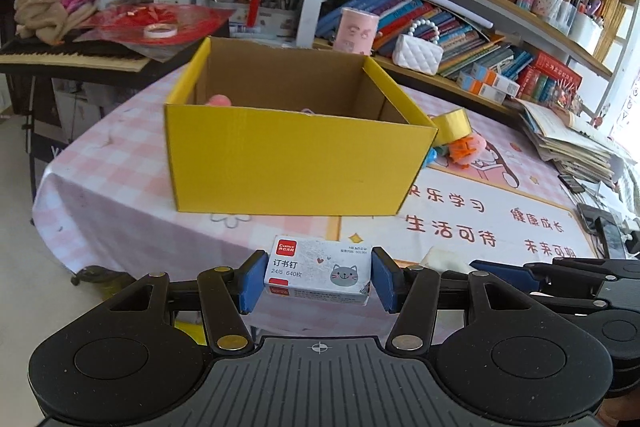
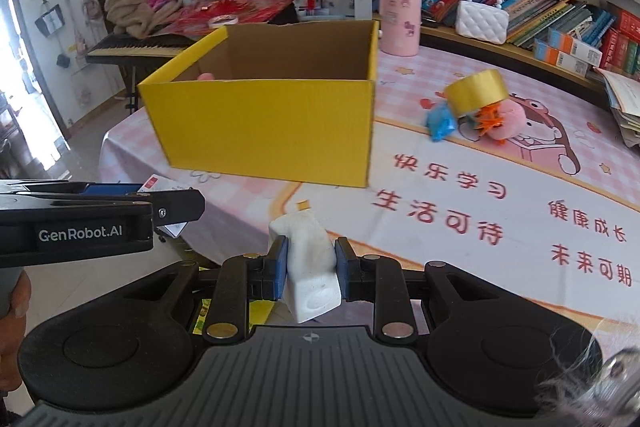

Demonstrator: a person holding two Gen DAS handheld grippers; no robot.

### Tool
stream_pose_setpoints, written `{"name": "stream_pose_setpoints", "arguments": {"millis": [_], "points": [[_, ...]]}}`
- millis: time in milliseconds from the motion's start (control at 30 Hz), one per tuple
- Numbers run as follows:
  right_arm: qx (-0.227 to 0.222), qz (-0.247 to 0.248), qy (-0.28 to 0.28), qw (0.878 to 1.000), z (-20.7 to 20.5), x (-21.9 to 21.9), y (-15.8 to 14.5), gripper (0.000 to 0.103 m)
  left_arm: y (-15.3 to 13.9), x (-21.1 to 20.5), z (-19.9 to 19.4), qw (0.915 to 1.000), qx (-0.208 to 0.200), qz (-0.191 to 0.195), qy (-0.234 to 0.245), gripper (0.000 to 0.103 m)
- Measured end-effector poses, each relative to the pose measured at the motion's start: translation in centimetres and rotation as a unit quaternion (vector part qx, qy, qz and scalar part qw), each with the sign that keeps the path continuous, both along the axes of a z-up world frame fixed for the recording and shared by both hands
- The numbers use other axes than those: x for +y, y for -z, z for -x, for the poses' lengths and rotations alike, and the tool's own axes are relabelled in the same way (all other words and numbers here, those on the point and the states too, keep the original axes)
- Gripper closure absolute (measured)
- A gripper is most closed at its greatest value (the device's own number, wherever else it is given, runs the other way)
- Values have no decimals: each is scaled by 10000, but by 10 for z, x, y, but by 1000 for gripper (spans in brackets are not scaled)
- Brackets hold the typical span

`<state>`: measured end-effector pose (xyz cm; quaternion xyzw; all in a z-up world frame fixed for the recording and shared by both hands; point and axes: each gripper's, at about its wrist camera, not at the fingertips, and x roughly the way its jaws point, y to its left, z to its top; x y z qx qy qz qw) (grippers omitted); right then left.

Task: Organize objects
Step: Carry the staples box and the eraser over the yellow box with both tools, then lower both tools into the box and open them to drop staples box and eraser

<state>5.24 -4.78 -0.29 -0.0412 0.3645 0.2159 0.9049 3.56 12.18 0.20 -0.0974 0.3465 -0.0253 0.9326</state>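
An open yellow cardboard box [image 1: 296, 163] [image 2: 264, 127] stands on the pink checked tablecloth, with a pink object [image 1: 219, 101] showing inside. My left gripper [image 1: 318, 277] is shut on a white staples box [image 1: 318, 269] with a cat print, held above the table's near edge in front of the yellow box. My right gripper [image 2: 310, 269] is shut on a white eraser [image 2: 310, 267], to the right of the left gripper. The left gripper also shows in the right wrist view [image 2: 160, 207].
A gold tape roll [image 2: 476, 91], a blue toy [image 2: 440, 123], an orange clip [image 2: 488, 121] and a pink plush [image 2: 508, 119] lie right of the box. A pink canister [image 2: 400, 17], a white purse [image 2: 482, 17], bookshelves and a keyboard [image 2: 136, 47] stand behind.
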Motion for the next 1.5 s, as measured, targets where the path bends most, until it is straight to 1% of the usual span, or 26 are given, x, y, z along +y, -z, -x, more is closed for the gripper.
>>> {"name": "stream_pose_setpoints", "arguments": {"millis": [300, 500, 600, 700, 800, 900, 1067, 1167, 1300, 1367, 1500], "points": [[-1, -20, 82, 10000, 16, 25, 0, 80, -6, 24, 18, 9998, -158, -48, 65, 49], [-26, -30, 162, 9999, 21, 35, -4, 80, -11, 34, 21, 9996, -254, -38, 102, 49], [-119, -62, 232, 9996, 18, 36, -11, 80, -19, 36, 17, 9991, -396, -16, 153, 49], [-328, -77, 289, 9990, 8, 36, -24, 80, -31, 35, 9, 9979, -614, -28, 188, 49], [-638, -95, 344, 9973, -7, 35, -40, 80, -45, 35, -6, 9965, -826, 43, 142, 49], [-971, -116, 426, 9943, -29, 33, -56, 80, -59, 33, -24, 9945, -1034, 37, 139, 49], [-1244, -102, 525, 9908, -73, 30, -70, 80, -72, 27, -59, 9922, -1240, -69, 86, 49], [-1333, 4, 461, 9900, -96, 32, -70, 80, -70, 22, -81, 9926, -1211, -87, 14, 49], [-1321, 323, 240, 9904, -125, 38, -56, 80, -59, 13, -111, 9943, -1045, -176, -68, 49], [-1267, 498, 71, 9907, -139, 41, -45, 80, -51, 10, -123, 9952, -945, -240, -121, 49], [-1403, 784, -415, 9861, -154, 52, -33, 80, -37, 6, -147, 9966, -712, -352, -237, 49]]}}
